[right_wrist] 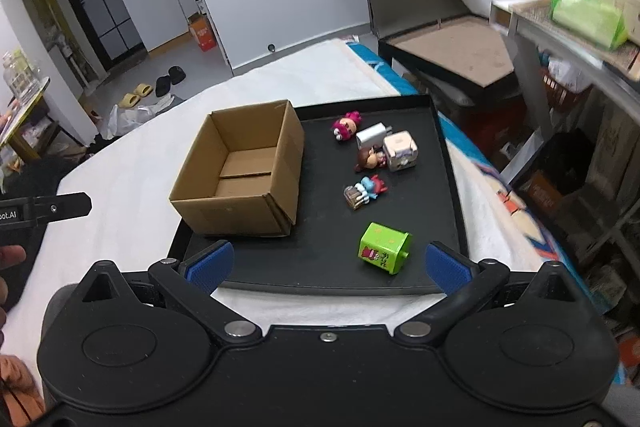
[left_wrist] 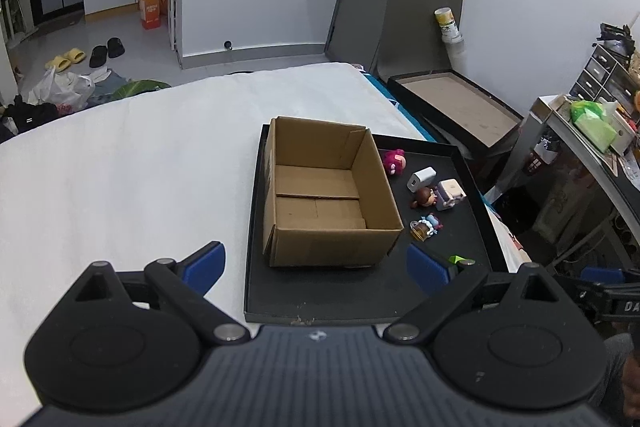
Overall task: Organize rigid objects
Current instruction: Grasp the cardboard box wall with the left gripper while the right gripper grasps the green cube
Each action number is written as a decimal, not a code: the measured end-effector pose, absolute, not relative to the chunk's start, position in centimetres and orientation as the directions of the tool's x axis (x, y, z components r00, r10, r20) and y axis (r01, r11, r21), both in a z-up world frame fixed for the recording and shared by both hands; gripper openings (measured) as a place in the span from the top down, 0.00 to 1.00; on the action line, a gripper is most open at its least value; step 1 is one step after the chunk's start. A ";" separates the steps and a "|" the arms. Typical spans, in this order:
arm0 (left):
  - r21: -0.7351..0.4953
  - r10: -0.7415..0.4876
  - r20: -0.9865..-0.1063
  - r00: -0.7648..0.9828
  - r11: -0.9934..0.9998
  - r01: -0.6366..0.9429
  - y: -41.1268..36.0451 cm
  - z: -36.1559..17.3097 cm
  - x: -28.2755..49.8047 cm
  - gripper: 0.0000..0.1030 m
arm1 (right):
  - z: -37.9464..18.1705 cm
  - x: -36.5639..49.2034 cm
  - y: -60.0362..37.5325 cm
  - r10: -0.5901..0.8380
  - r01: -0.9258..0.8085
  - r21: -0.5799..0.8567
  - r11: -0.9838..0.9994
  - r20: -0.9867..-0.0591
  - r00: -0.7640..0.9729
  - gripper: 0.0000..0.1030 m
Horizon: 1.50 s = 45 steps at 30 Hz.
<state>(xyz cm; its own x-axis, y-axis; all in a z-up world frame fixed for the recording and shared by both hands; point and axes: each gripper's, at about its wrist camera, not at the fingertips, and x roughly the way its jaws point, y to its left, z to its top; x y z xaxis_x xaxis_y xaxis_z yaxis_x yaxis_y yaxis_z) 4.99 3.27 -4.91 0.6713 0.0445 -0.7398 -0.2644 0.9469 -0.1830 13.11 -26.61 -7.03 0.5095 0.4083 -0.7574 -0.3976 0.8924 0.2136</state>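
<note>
An open, empty cardboard box (left_wrist: 328,191) (right_wrist: 244,167) stands on the left part of a black tray (left_wrist: 352,295) (right_wrist: 328,267). To its right on the tray lie a pink figurine (right_wrist: 346,126), a white charger (right_wrist: 370,135), a brown-haired figurine (right_wrist: 370,159), a beige cube toy (right_wrist: 400,151), a blue-and-red figurine (right_wrist: 366,190) and a green cube toy (right_wrist: 385,247). My left gripper (left_wrist: 316,265) hangs open near the tray's front edge. My right gripper (right_wrist: 328,263) is open too, just short of the green cube. Neither holds anything.
The tray rests on a white bed cover (left_wrist: 140,155). Another black tray (left_wrist: 456,107) and a grey panel stand behind the bed. A cluttered shelf (right_wrist: 580,27) is at the right. Shoes and bags lie on the floor at far left.
</note>
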 end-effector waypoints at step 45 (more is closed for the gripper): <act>-0.202 0.065 -0.893 0.446 0.828 -0.524 9.3 -16.5 16.4 0.29 | -21.2 22.7 -24.8 0.292 -0.112 0.271 0.956 -0.848 0.443 0.05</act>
<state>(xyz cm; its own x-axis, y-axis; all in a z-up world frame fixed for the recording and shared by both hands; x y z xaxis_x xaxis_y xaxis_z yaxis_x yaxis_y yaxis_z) 16.39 9.29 -16.50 0.4458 0.0645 -0.8928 -0.5235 0.8278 -0.2016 22.69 -24.76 -21.19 0.4427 0.2922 -0.8477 -0.1118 0.9560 0.2711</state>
